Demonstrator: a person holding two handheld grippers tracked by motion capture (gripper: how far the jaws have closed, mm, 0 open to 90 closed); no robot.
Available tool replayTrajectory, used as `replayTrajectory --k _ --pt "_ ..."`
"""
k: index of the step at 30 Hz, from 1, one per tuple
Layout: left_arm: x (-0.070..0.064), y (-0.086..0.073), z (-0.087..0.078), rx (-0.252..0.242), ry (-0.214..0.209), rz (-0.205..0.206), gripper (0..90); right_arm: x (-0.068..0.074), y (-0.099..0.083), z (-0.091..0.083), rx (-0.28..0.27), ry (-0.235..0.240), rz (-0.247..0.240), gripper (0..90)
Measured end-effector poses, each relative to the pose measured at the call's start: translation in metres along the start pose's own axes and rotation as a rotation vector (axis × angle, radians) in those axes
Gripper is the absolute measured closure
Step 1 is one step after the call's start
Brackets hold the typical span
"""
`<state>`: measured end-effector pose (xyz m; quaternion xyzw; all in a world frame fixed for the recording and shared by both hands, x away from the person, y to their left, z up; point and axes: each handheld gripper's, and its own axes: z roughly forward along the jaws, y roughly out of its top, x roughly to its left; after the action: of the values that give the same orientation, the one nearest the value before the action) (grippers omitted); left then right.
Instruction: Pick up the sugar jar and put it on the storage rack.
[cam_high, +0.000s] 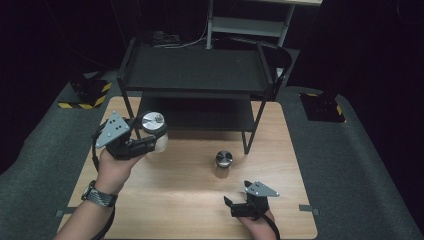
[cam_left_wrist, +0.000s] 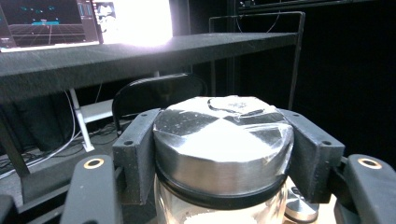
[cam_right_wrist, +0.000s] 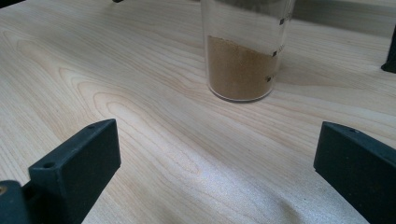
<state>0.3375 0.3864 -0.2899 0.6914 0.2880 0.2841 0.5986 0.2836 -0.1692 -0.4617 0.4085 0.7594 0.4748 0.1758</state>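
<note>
1. I am working at the table (cam_high: 165, 200), with the black shelf (cam_high: 195, 70) standing at twelve o'clock.
2. My left hand-held gripper (cam_high: 150, 142) is clenching the white-powder jar (cam_left_wrist: 223, 154) aloft at ten o'clock, probably shelving it next.
3. My right hand-held gripper (cam_high: 235, 207) is waiting released at five o'clock, facing the brown-powder jar (cam_right_wrist: 245, 56).

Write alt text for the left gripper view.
The left gripper is shut on a glass jar, its two black jaws clamping the jar's steel lid. Behind it, a black shelf crosses the view.

Right claw (cam_right_wrist: 219, 163) gapes over wooden table (cam_right_wrist: 140, 93) facing brown-powder jar (cam_right_wrist: 243, 51).
</note>
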Motion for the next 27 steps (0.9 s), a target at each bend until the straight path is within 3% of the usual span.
replayTrajectory --k 27 --pt "0.014 0.04 0.014 -0.041 0.025 -0.037 34.4 0.0 0.001 0.0 0.004 0.002 -0.004 0.2"
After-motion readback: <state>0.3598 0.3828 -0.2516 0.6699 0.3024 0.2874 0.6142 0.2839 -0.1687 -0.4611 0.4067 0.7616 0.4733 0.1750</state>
